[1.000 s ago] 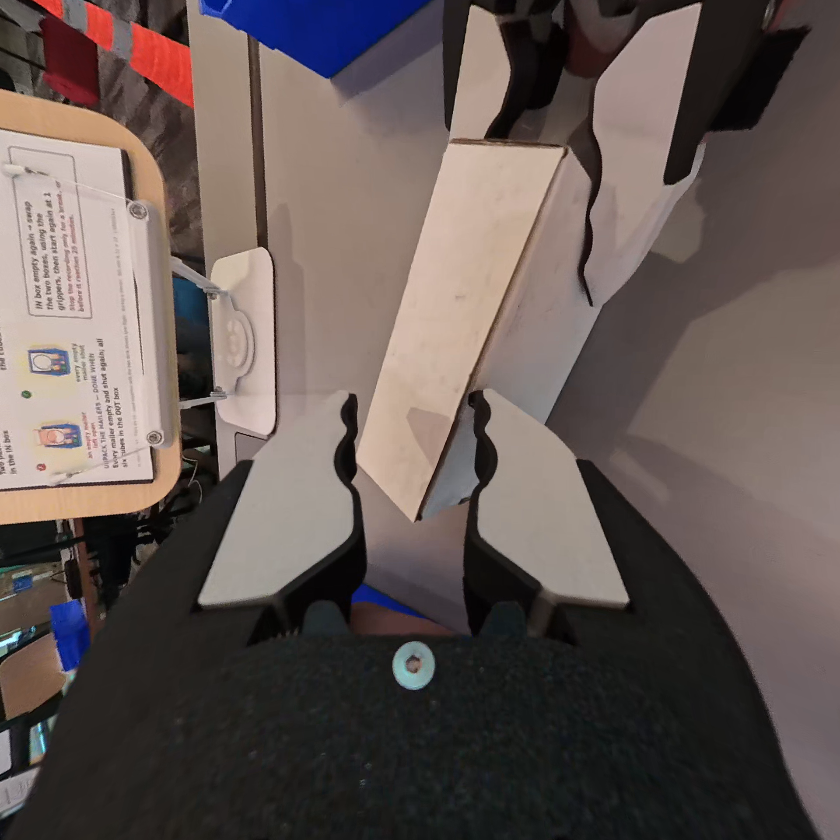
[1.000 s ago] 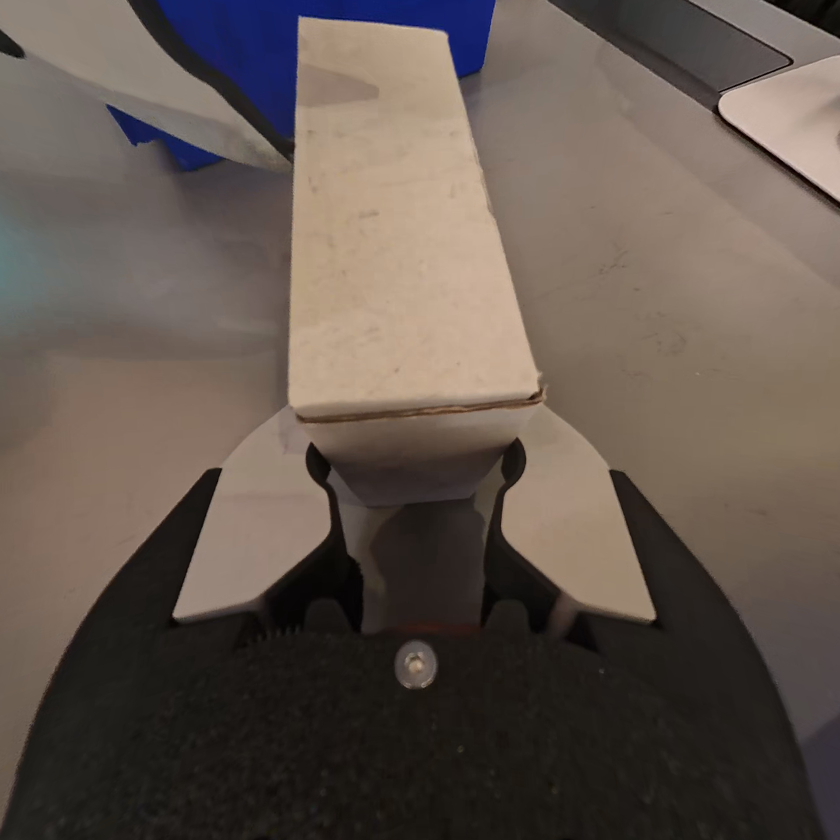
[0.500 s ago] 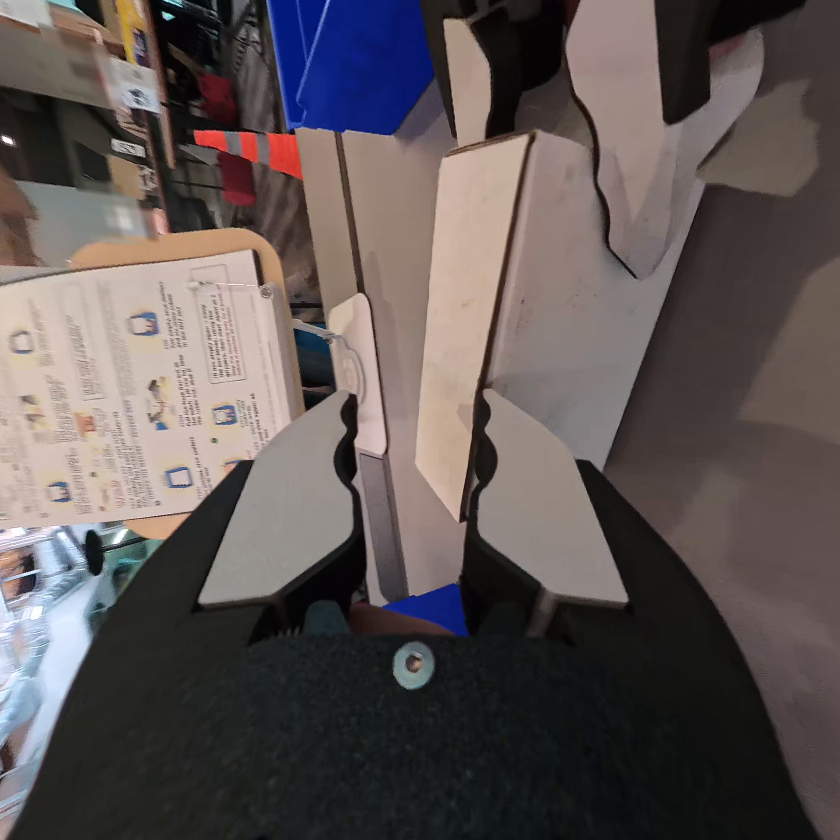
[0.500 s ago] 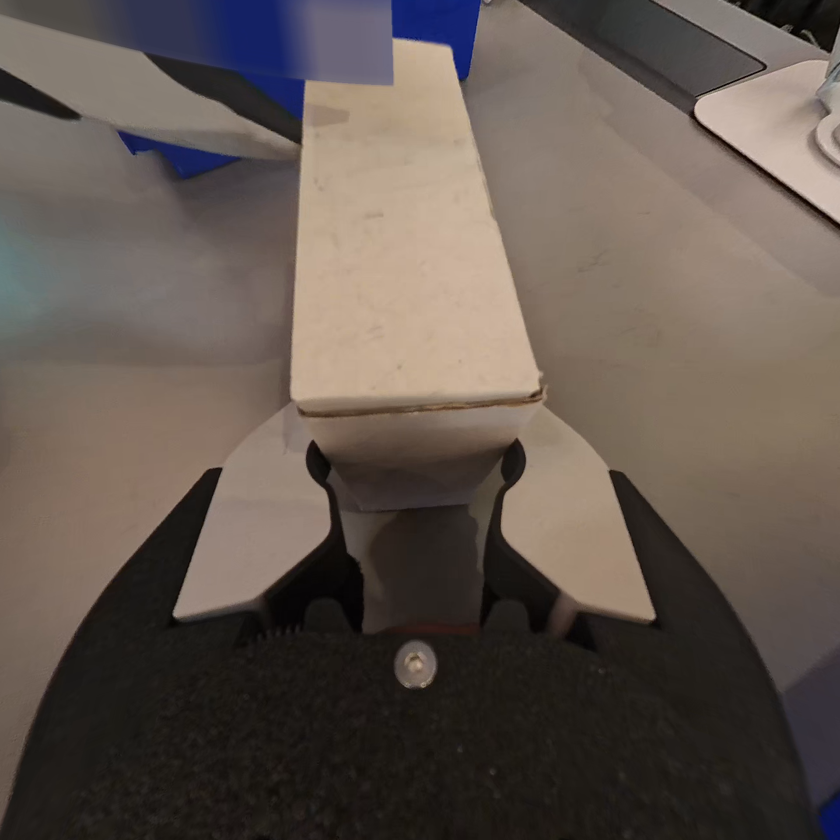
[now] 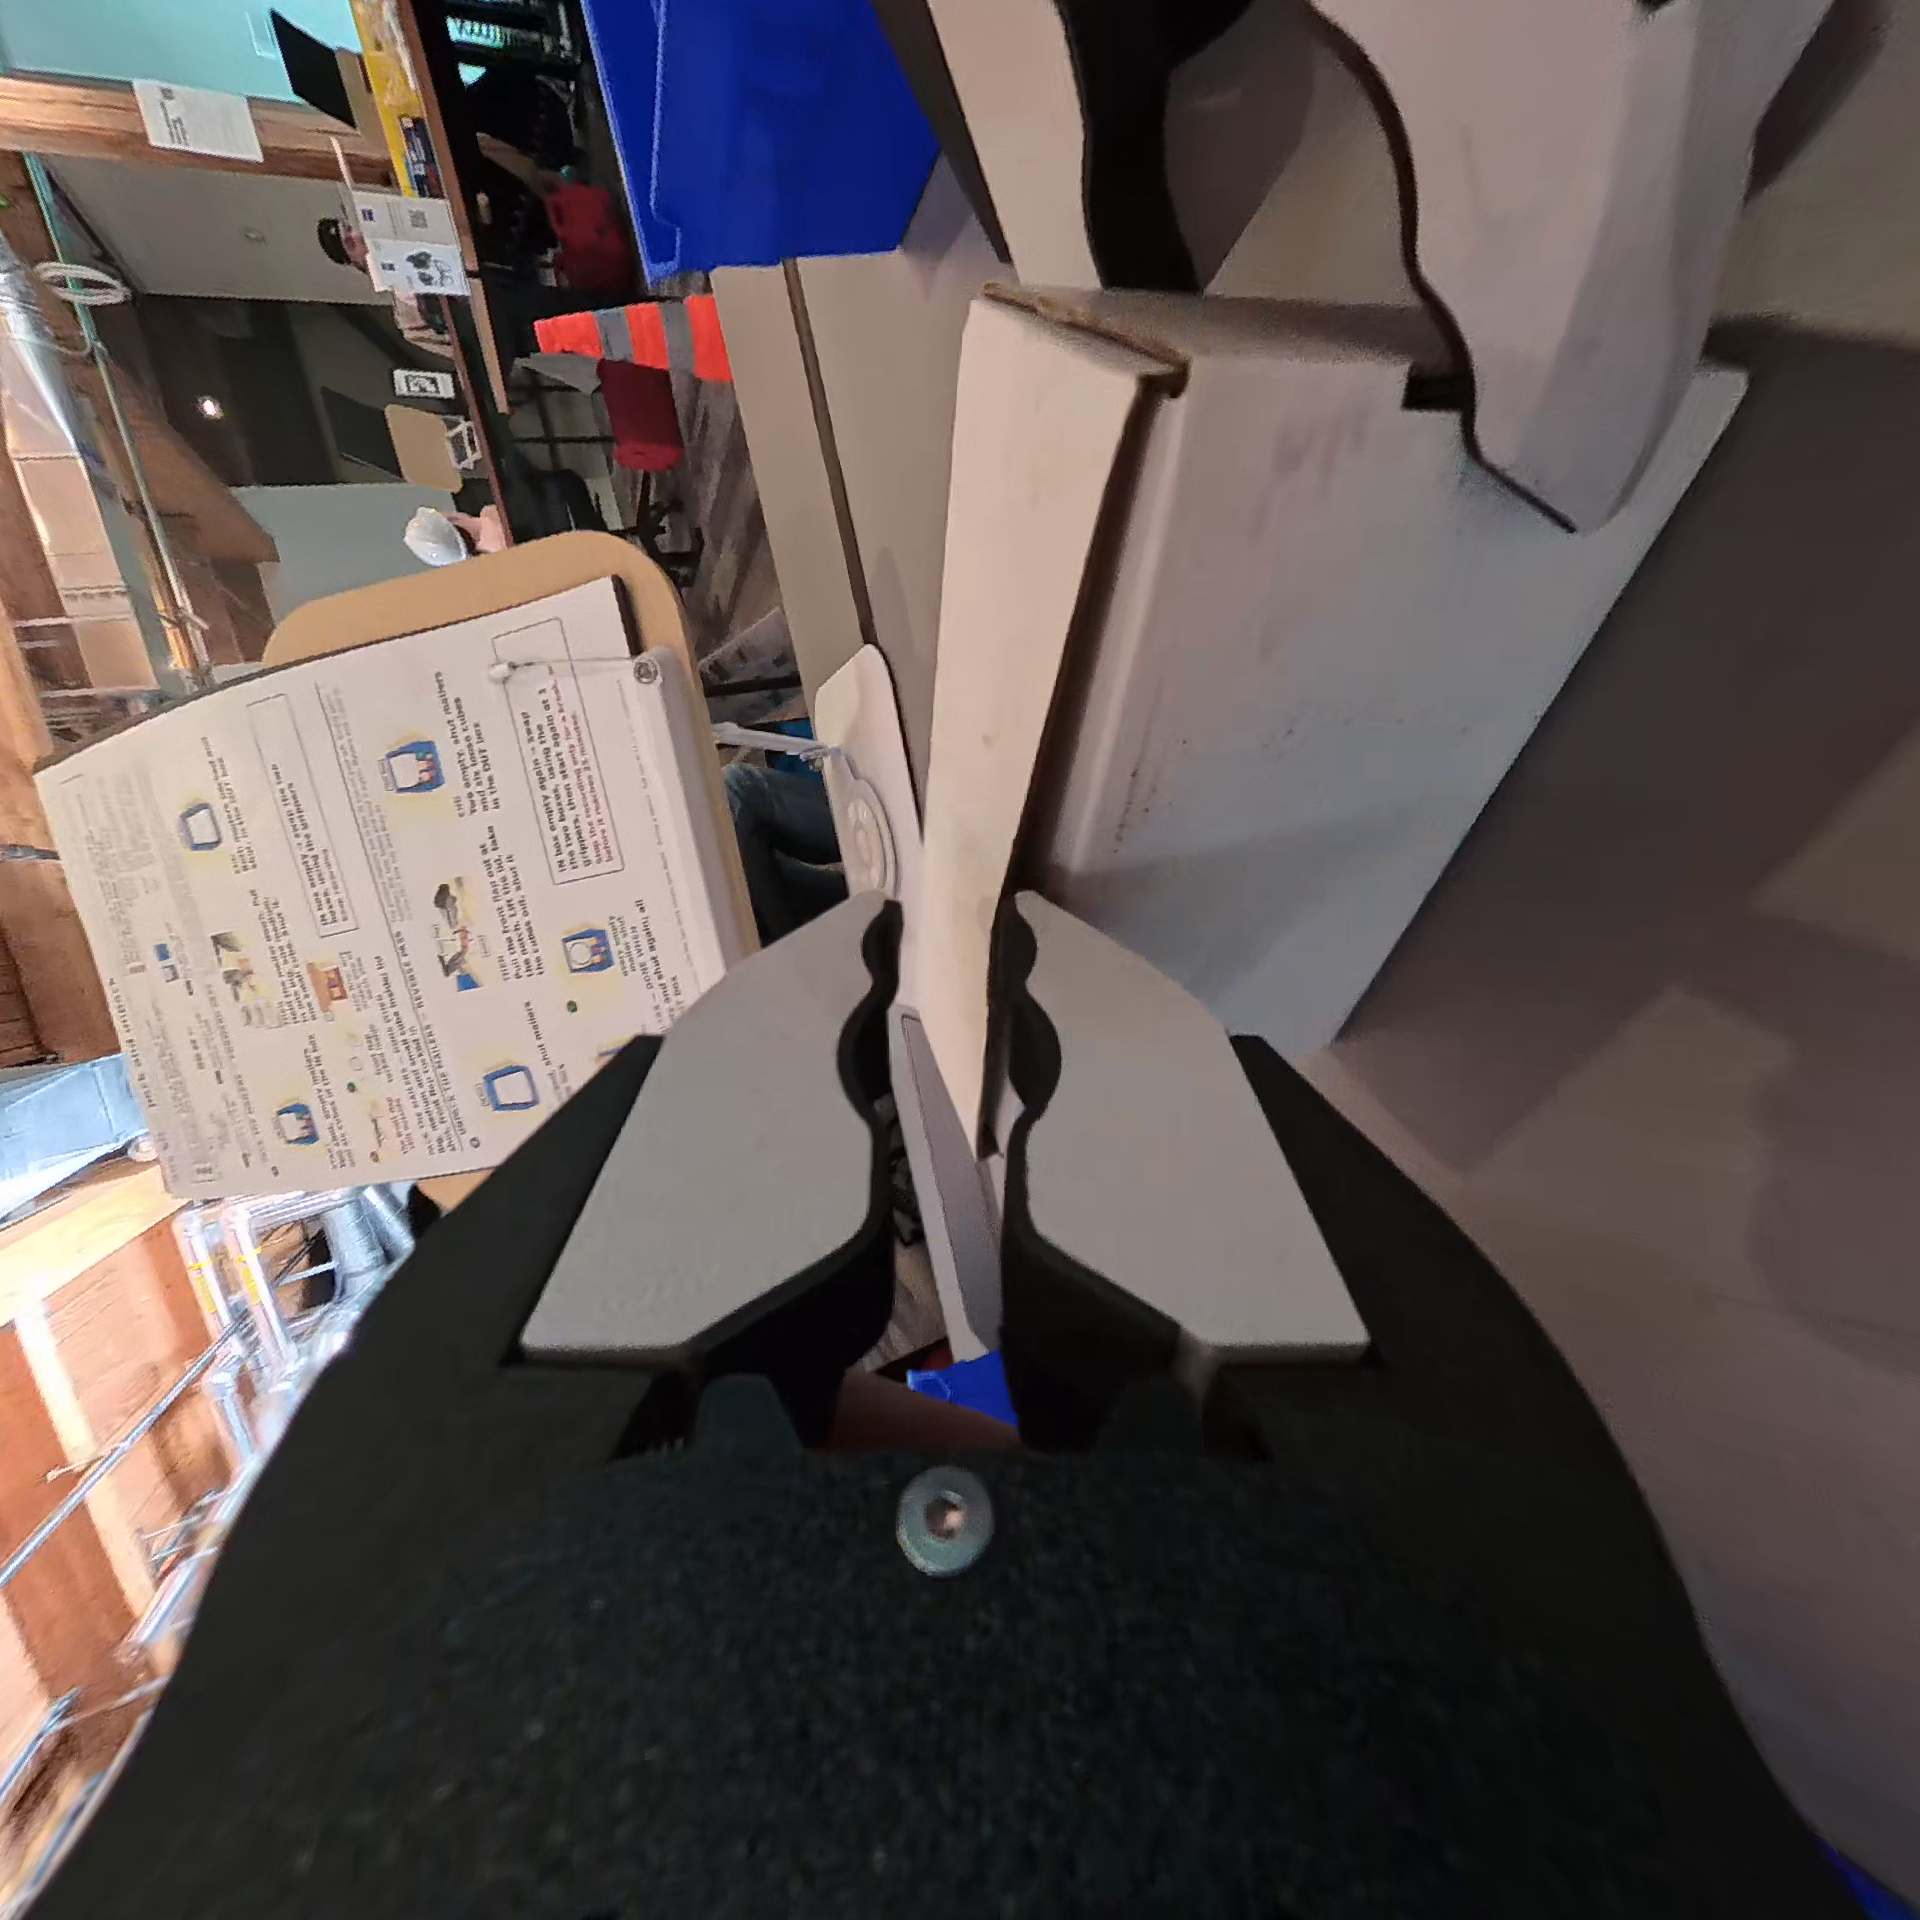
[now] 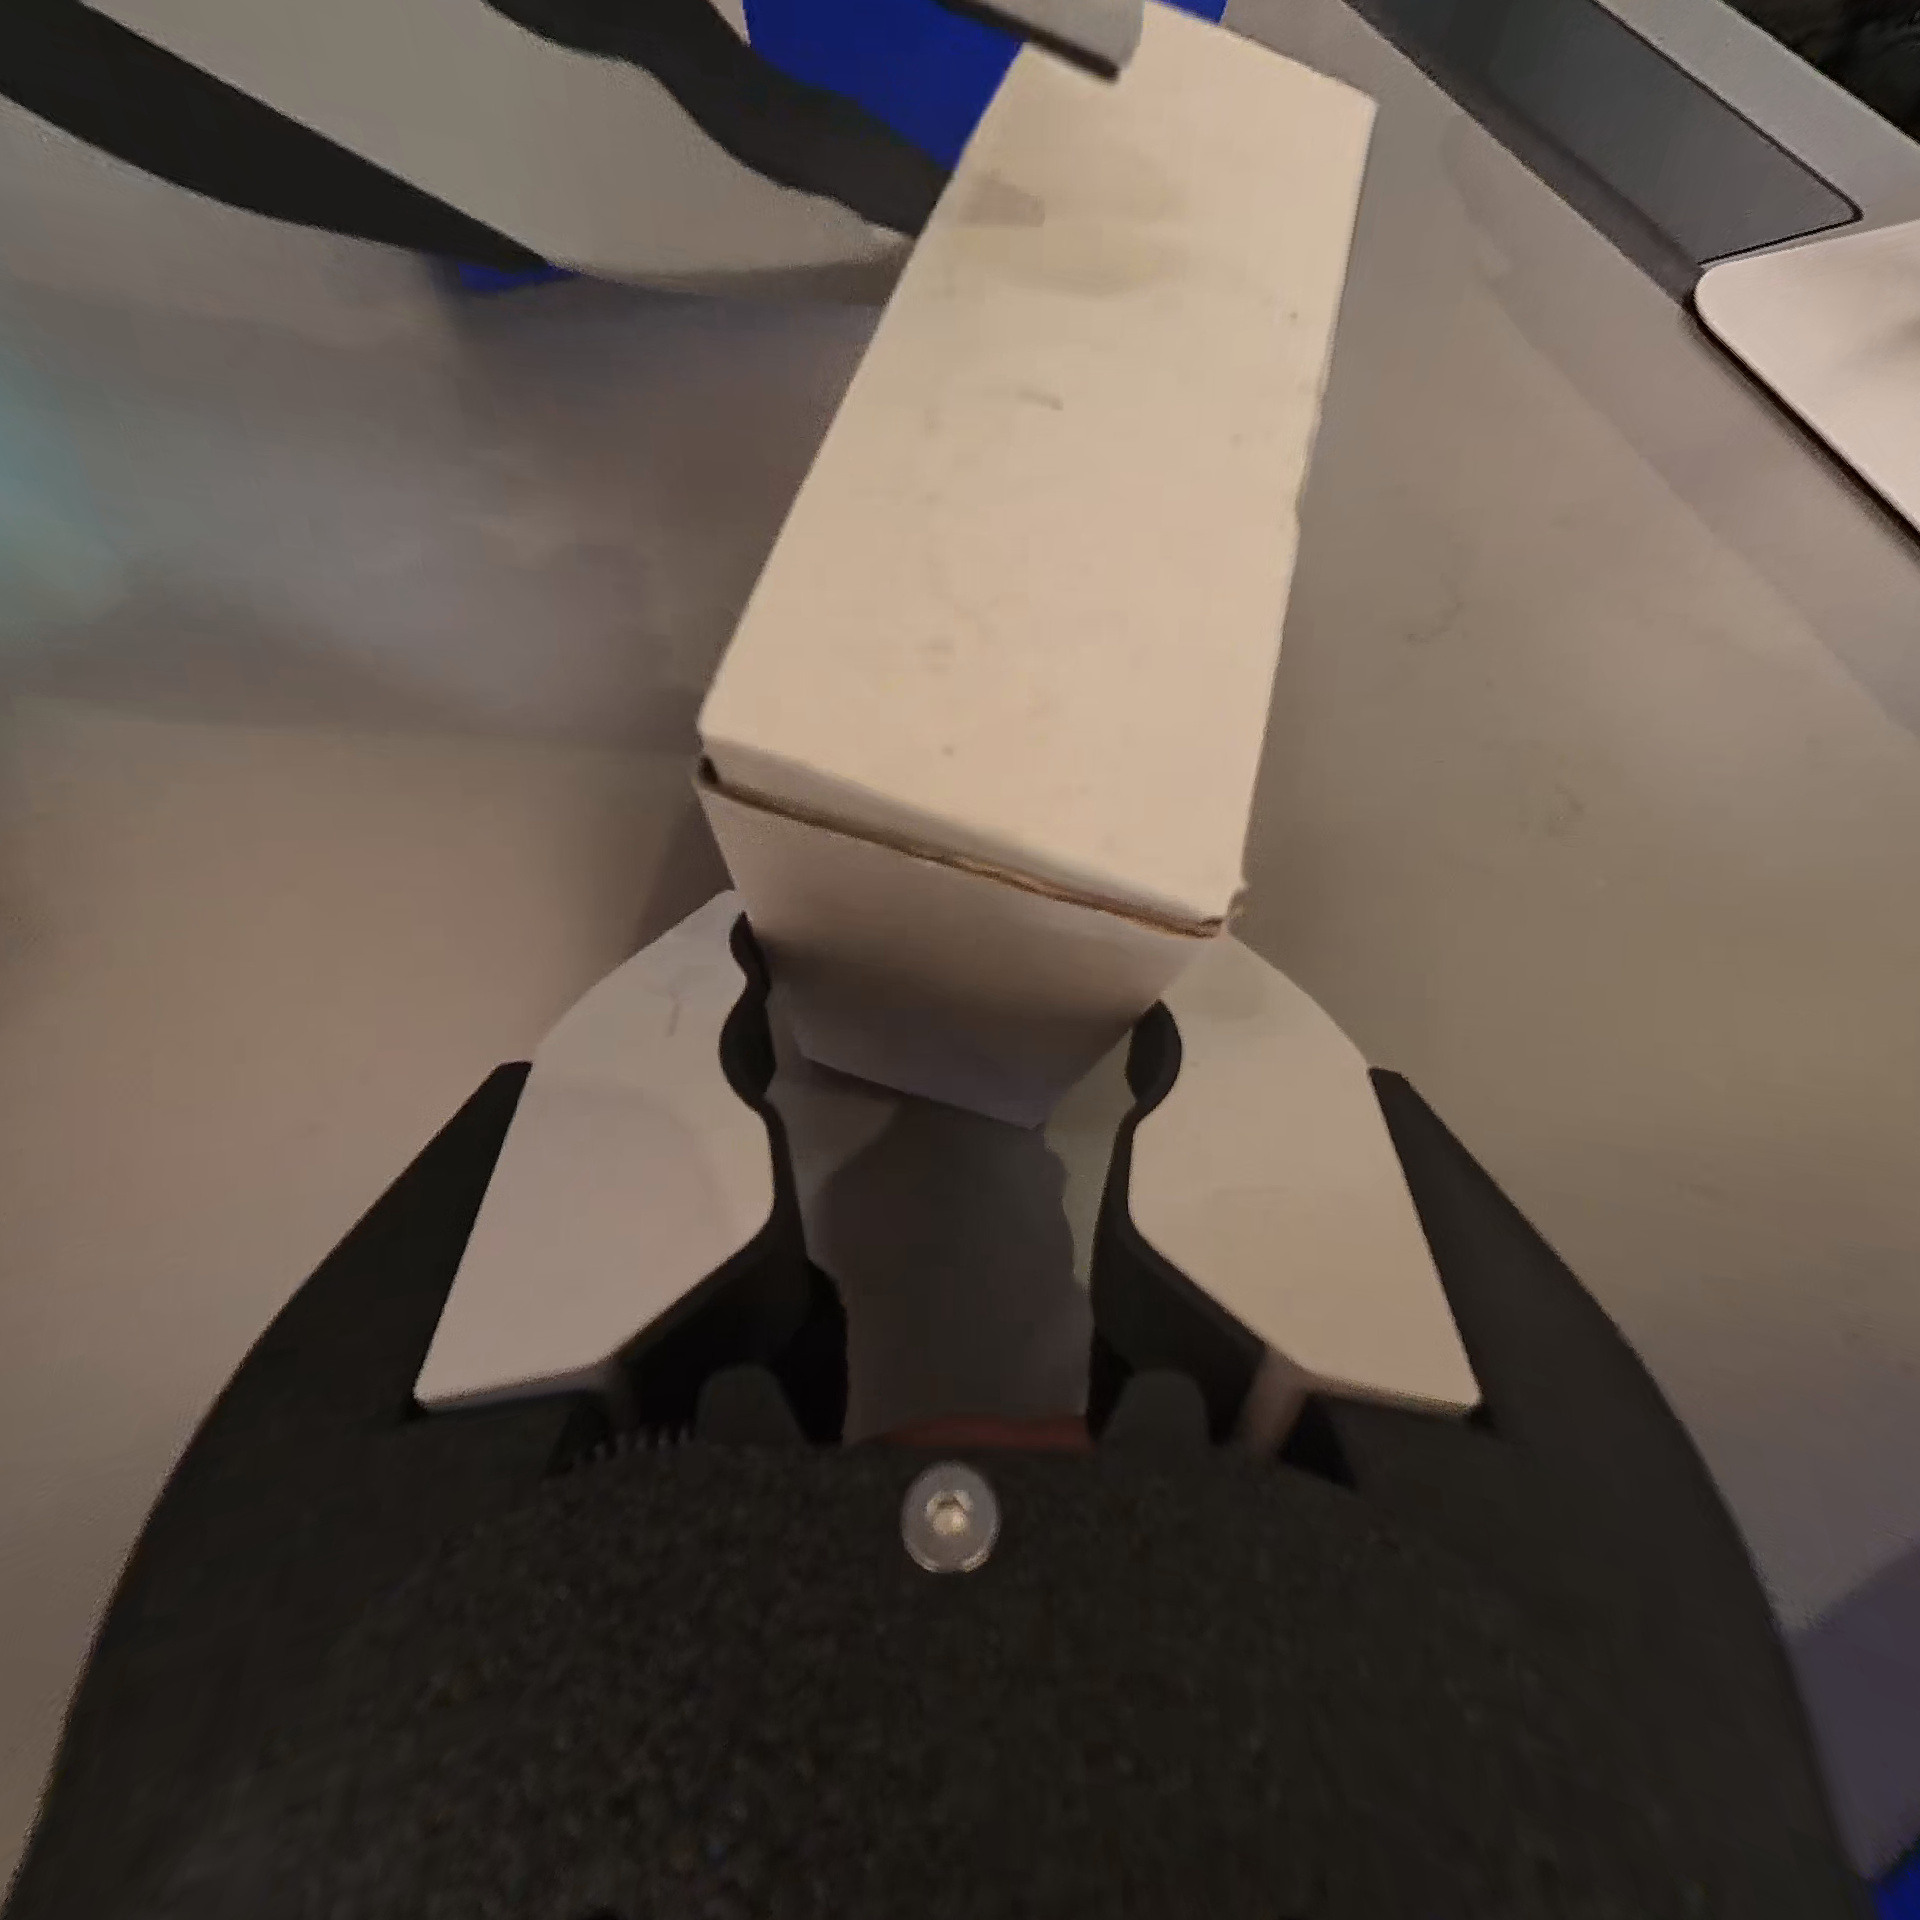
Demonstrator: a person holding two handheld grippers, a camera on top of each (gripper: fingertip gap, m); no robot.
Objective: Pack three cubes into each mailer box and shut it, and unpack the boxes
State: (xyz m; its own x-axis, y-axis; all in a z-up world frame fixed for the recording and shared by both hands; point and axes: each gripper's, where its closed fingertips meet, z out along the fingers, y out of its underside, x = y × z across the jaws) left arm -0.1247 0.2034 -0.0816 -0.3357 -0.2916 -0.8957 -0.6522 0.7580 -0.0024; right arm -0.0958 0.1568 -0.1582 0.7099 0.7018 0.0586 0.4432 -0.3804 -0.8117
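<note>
Left wrist view: one white mailer box [image 5: 1288, 665] is visible, shut, held off the grey tabletop [image 5: 1662, 1195]. Its long axis runs away from the camera, from the left tool [image 5: 940, 956] toward the right tool [image 5: 1299, 249] at the far end. The left tool's two fingers stand a narrow gap apart, with the near corner of the box's narrow side panel between them; whether they actually squeeze it cannot be told. At the top of the picture the right tool's two fingers bracket the far end of the box. One blue bin [image 5: 758, 125] sits behind, at the upper left. One printed instruction sheet [image 5: 384, 914] lies on a rounded wooden board to the left. No cubes are in sight.

Right wrist view: the same single box [image 6: 1039, 540] points away from the camera and leans to the upper right, its near end tucked between the right tool [image 6: 951, 997] fingers, which pinch it on both sides. The left tool [image 6: 582, 135], blurred, reaches in from the upper left toward the box's far end. Blue of the bin [image 6: 904, 52] shows behind it. The tabletop [image 6: 1558, 727] lies below.
</note>
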